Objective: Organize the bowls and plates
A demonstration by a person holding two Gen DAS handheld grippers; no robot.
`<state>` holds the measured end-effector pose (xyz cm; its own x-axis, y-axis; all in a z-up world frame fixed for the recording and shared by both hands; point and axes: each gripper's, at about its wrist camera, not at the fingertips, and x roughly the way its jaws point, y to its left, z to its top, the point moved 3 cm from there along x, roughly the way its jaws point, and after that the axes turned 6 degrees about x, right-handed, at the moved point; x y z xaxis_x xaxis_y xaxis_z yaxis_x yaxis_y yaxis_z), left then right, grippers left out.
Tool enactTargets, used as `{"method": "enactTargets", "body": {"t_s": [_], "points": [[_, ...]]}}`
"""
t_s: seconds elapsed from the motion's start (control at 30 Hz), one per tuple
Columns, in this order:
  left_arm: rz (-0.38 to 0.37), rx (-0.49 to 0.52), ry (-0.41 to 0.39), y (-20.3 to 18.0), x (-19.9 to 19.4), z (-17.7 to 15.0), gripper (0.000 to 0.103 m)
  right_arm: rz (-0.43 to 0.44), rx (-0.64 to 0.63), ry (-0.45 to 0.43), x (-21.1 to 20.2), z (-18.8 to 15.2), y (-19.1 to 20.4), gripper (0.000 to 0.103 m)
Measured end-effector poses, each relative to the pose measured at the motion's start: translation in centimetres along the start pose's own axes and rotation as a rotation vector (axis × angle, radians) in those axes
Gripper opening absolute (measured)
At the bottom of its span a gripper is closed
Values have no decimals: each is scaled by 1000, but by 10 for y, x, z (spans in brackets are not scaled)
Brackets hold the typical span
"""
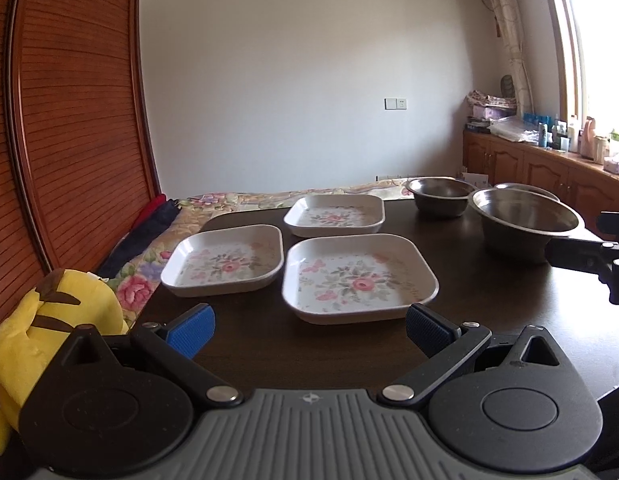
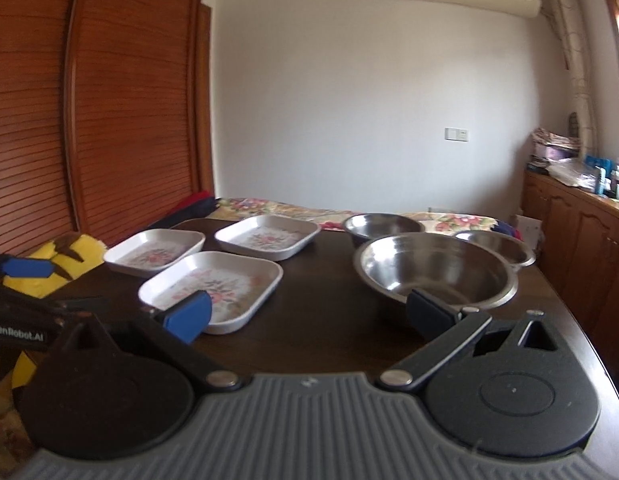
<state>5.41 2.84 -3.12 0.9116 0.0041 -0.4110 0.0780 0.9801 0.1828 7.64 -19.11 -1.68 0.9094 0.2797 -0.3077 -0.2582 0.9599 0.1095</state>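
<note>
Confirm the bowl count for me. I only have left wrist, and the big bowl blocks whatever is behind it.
Observer: There are three. Right wrist shows a smaller third bowl behind and to the right of the large bowl. I can't tell if they touch.
Operator: Right gripper state? I only see its side.
Observer: The right gripper is open, fingers spread wide and holding nothing. One finger sits in front of the large bowl's near rim.
Operator: Anything inside the large bowl?
Observer: No. Right wrist looks down to its bottom, and it's empty.
</note>
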Motion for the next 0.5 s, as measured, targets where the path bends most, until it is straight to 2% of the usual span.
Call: {"method": "enactTargets", "body": {"t_s": [0.23,0.33,0.4,0.5], "points": [[-11,-16,14,20,10,3,101,59,-45,45,13,3,14,103],[-23,-31,24,27,14,3,96,71,-37,54,18,4,15,102],[-31,-35,31,30,17,3,93,83,-22,66,22,5,16,91],[-51,-33,35,34,21,5,86,103,-7,81,30,6,17,88]]}}
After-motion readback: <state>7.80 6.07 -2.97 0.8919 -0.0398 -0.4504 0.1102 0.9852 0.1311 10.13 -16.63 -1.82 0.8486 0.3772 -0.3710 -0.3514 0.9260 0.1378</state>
